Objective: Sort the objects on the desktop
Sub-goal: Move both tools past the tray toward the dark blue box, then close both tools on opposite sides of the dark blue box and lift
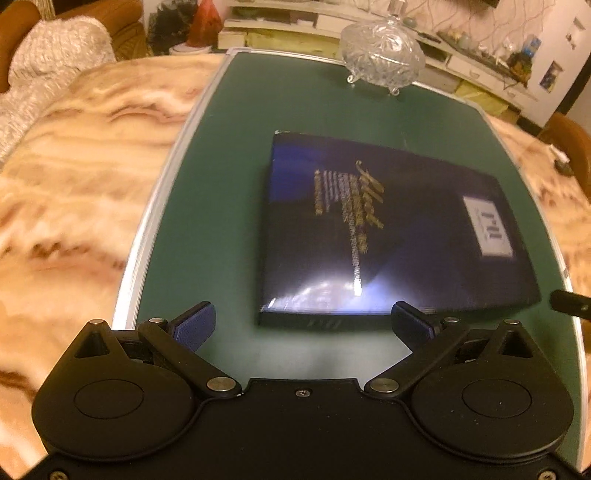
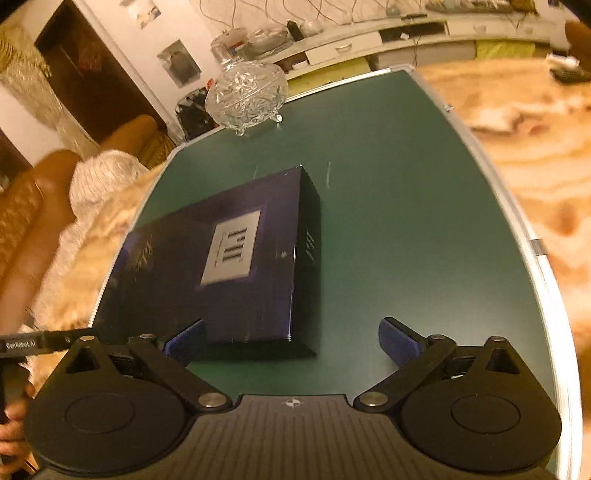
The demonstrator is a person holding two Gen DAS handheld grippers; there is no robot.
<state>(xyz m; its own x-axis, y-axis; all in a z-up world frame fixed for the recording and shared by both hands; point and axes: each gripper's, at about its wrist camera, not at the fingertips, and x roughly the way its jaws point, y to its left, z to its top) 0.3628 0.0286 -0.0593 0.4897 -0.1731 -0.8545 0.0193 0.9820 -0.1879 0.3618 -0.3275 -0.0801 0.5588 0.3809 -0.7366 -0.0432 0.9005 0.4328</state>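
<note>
So there's a dark blue box (image 1: 388,229) lying flat on a green board (image 1: 221,192) with a silver rim, and that board sits on a marbled tan table (image 1: 74,177). The box has gold script on its lid plus a pale square label (image 1: 487,227) near one end; the lettering is too blurry to read. At the far end of the board stands a cut-glass lidded bowl (image 1: 382,55) on little feet, well apart from the box. The left gripper (image 1: 304,325) hovers just at the near edge of the box, jaws spread wide with nothing between them, and one blue pad (image 1: 195,325) shows clearly over bare green board beside the box. From the right wrist view the same box (image 2: 236,258) runs diagonally, label (image 2: 231,247) facing up, and the glass bowl (image 2: 245,98) is off at the board's (image 2: 406,221) far corner. The right gripper (image 2: 291,339) is also released and wide open, its gap lined up with the near corner of the box, holding nothing. At the left edge of that view you can catch a bit of the other black handle and some fingers (image 2: 13,432) of the person. Behind it all there's a brown sofa (image 2: 33,229) with a fluffy white throw (image 2: 107,173) and a long white shelf unit (image 1: 369,26) full of clutter
</note>
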